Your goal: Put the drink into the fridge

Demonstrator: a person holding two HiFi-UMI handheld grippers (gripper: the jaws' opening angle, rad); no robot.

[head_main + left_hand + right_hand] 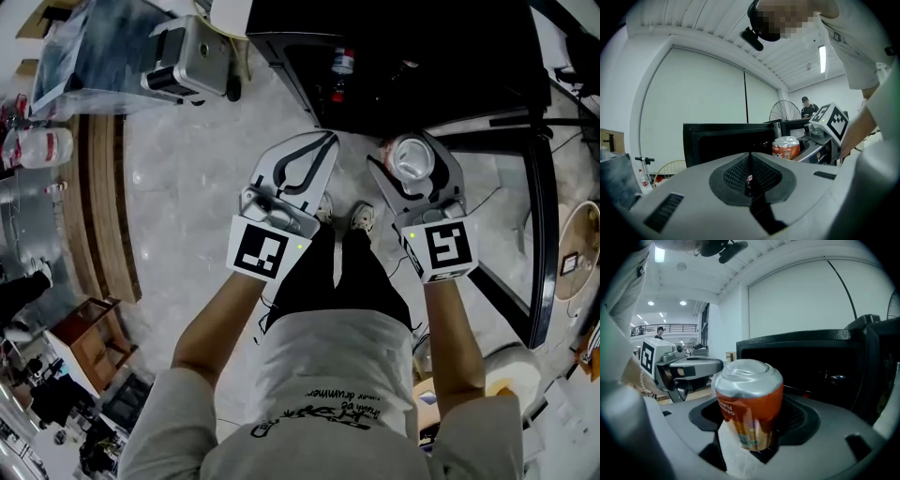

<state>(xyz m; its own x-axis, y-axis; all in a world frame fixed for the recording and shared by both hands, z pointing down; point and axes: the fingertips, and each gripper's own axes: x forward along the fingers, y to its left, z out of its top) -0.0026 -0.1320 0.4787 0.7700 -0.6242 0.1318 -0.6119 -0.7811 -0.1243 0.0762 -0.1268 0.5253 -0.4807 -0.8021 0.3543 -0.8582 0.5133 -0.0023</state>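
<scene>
Fridge, black and box-shaped (pixel 441 56), stands straight ahead with its dark inside showing; a red-capped bottle (pixel 343 62) stands in there near the left wall, and the rest of the inside is too dark to tell. The orange drink can with a silver top (pixel 411 157) is not in it yet: it sits upright between the jaws of the right gripper (pixel 412 150), which press on its sides just in front of the fridge's lower edge. The left gripper (pixel 317 150) is beside it, jaws shut together with nothing between them.

A black-framed glass door (pixel 539 216) hangs out to the right, its edge close to the right gripper. The grey marble floor (pixel 187 187) lies bare to the left. Farther left runs a wooden ledge (pixel 103 206), and a silver boxy machine (pixel 192 56) sits beyond it, well apart from both grippers. The person's shoes (pixel 364 217) are below the grippers, near the fridge front.
</scene>
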